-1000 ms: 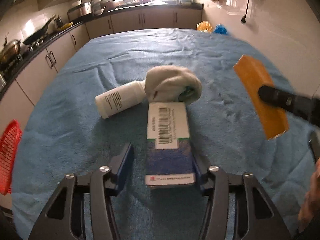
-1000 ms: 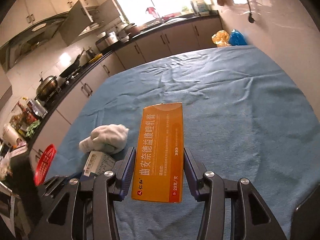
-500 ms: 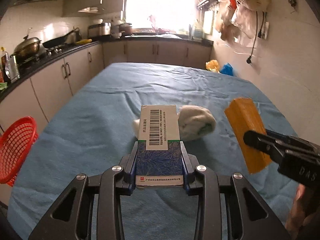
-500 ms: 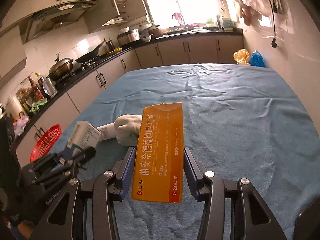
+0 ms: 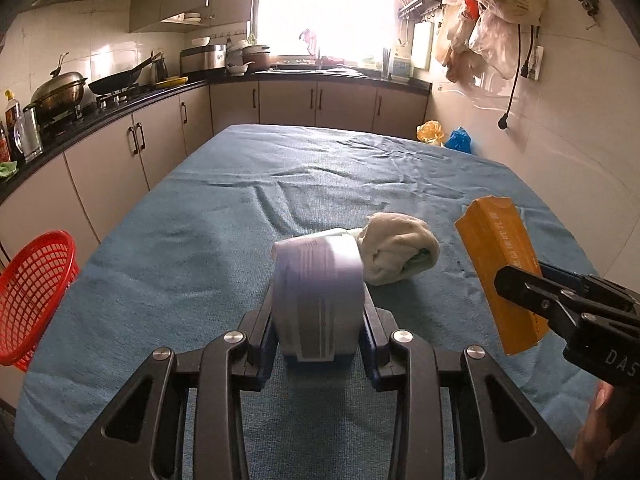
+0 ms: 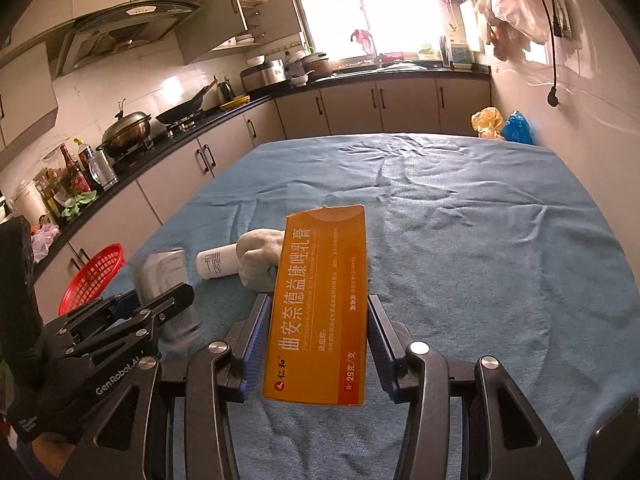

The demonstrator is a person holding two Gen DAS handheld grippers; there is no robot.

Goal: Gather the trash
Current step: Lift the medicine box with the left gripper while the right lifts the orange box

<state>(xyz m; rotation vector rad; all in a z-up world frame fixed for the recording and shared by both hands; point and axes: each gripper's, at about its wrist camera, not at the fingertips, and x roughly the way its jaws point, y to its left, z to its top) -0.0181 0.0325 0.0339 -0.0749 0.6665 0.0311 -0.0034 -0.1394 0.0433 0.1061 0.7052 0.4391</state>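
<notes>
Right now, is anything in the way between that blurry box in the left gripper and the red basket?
Nothing visible is. The left gripper is shut on the box, held above the blue cloth. The red basket sits off the table's left edge, with only bare cloth between. The rolled sock lies the other way.

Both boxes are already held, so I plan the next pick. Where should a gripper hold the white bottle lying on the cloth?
Grip the white bottle across its round body, coming from above. It lies on its side, and the rolled sock blocks its far end.
</notes>
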